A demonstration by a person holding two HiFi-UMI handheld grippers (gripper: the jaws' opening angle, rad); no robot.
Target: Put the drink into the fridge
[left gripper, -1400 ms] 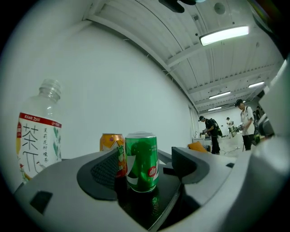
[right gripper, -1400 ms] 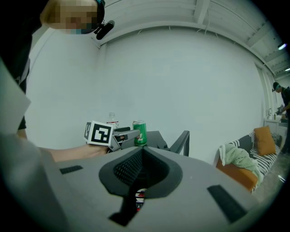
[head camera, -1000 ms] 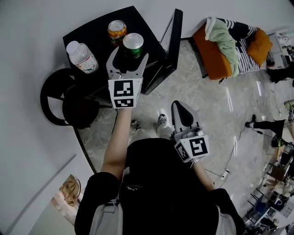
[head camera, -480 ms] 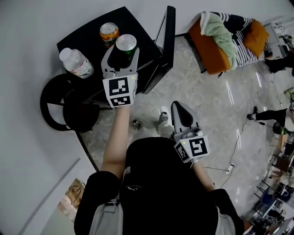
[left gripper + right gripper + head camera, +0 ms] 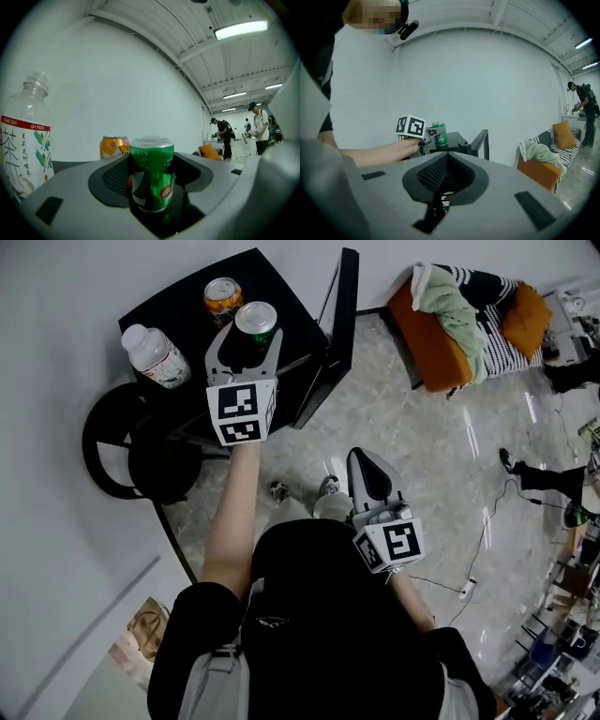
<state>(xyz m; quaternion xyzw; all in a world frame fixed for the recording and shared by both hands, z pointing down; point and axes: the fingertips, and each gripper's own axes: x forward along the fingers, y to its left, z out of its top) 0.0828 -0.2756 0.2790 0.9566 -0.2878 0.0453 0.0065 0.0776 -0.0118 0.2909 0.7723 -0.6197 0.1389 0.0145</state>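
The green can (image 5: 256,322) stands upright on the black bench (image 5: 183,310). Your left hand-held gripper (image 5: 244,338) reaches it level, from the side. Its jaws have just been closing, and the pads press on both sides of the can, around its middle. So the can is straight ahead of that gripper and held, with its long way pointing up.

Far left on the bench stands a clear bottle (image 5: 155,354), well apart from the green can. An orange can (image 5: 222,298) stands just behind the green one, so I think you should lift straight up before you swing away. At the bench's right edge a tall black panel (image 5: 339,310) sticks out. It may be a door, but you cannot tell. Your right hand-held gripper (image 5: 364,460) is low by your body, far from the bench, jaws together with nothing in them. The left one is much nearer.

No view shows the inside of the fridge. The jaws hide the bottom of the green can, so you cannot tell if it rests on the bench.
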